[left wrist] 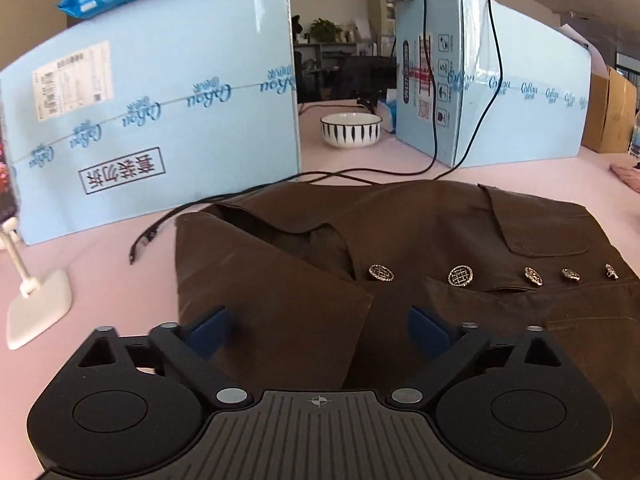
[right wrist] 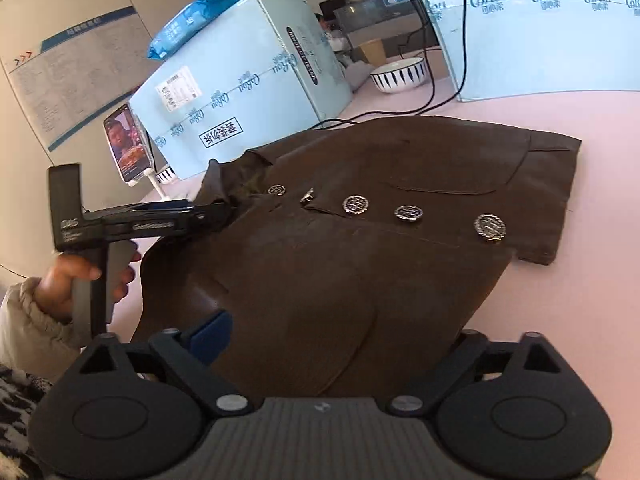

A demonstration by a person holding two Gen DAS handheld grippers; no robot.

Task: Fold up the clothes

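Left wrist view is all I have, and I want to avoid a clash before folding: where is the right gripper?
Observer: The right gripper is at the brown jacket's lower hem, jaws open. Only one blue finger shows, and the cloth hides the other.
Operator: The white stand at my left edge, what does it hold?
Observer: A phone, its screen lit and facing the person.
Operator: How near the collar is my gripper?
Observer: Seen from the side, the left gripper has its tip at the collar edge, beside the top button. I cannot tell whether it touches.
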